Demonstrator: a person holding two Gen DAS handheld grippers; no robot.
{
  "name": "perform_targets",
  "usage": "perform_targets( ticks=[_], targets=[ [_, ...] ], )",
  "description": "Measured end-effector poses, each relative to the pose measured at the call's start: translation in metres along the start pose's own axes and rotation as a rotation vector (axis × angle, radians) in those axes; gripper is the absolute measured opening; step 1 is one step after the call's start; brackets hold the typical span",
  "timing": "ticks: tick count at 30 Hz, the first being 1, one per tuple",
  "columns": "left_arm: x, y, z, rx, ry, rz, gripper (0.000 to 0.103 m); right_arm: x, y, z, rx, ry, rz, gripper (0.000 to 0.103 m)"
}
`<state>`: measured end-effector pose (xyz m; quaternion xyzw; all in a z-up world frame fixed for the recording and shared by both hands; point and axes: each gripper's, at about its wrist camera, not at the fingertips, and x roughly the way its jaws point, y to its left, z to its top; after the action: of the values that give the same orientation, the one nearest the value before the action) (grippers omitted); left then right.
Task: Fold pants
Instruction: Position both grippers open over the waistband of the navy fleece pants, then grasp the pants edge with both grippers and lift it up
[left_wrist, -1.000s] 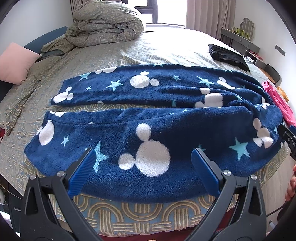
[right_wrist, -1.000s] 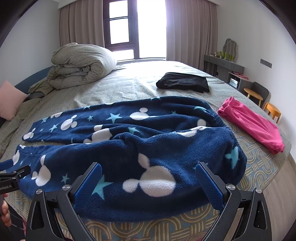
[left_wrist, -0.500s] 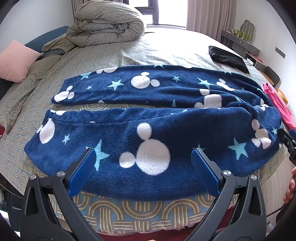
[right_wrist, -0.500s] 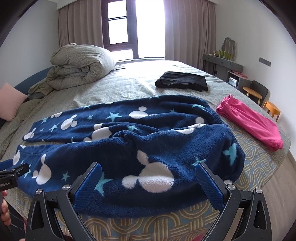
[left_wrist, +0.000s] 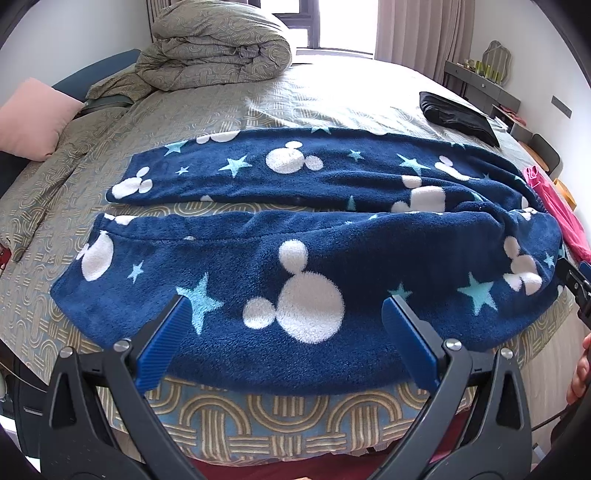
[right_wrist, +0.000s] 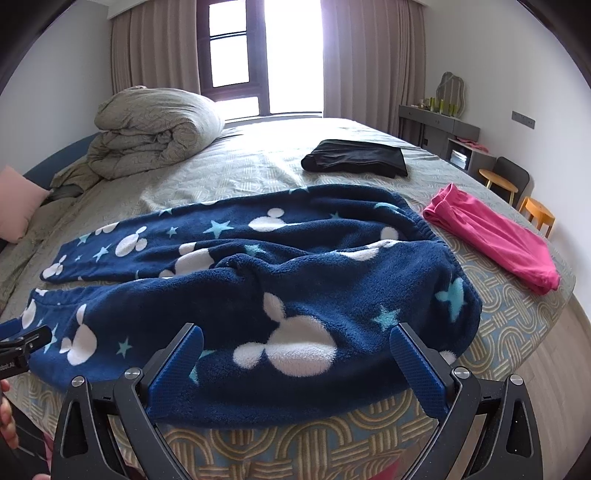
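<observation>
1. on the patterned bed cover (left_wrist: 295, 413), navy fleece pants with white mouse heads and stars (left_wrist: 295, 266) are laid flat, legs side by side.
2. the left gripper (left_wrist: 284, 314) is held released above the near leg.
3. the right gripper (right_wrist: 295, 345) is likewise spread, empty, near the waist end.

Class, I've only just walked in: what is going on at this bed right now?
A person holds a gripper in each hand over navy fleece pants spread across the bed. The left gripper and right gripper are both open above the near leg, gripping nothing. The two legs lie side by side, no fold made yet. Folded black and pink garments lie beyond.
</observation>
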<state>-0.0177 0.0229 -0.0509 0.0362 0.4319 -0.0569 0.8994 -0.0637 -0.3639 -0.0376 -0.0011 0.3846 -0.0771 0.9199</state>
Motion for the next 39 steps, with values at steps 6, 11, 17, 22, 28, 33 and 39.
perform_targets(
  ticks=[6, 11, 17, 22, 28, 33, 39],
  targets=[
    [0.004, 0.007, -0.004, -0.009, 0.018, 0.016, 0.102, -0.003, -0.003, -0.003, -0.004, -0.006, -0.023, 0.103],
    [0.002, 0.014, -0.005, -0.024, 0.019, 0.031, 0.102, -0.002, -0.008, -0.004, 0.016, 0.003, -0.028, 0.103],
    [0.0, 0.037, -0.007, -0.065, 0.011, 0.074, 0.102, -0.001, -0.012, -0.008, 0.023, 0.02, -0.032, 0.103],
    [0.007, 0.075, -0.015, -0.186, 0.03, 0.076, 0.102, 0.011, -0.032, -0.018, 0.072, 0.095, -0.046, 0.103],
    [0.011, 0.123, -0.032, -0.316, 0.058, 0.149, 0.102, 0.019, -0.068, -0.03, 0.183, 0.17, -0.078, 0.103],
    [0.015, 0.137, -0.039, -0.369, 0.069, 0.172, 0.102, 0.025, -0.08, -0.033, 0.206, 0.201, -0.111, 0.103],
    [0.026, 0.135, -0.041, -0.349, 0.101, 0.179, 0.102, 0.031, -0.082, -0.031, 0.231, 0.21, -0.084, 0.103]
  ],
)
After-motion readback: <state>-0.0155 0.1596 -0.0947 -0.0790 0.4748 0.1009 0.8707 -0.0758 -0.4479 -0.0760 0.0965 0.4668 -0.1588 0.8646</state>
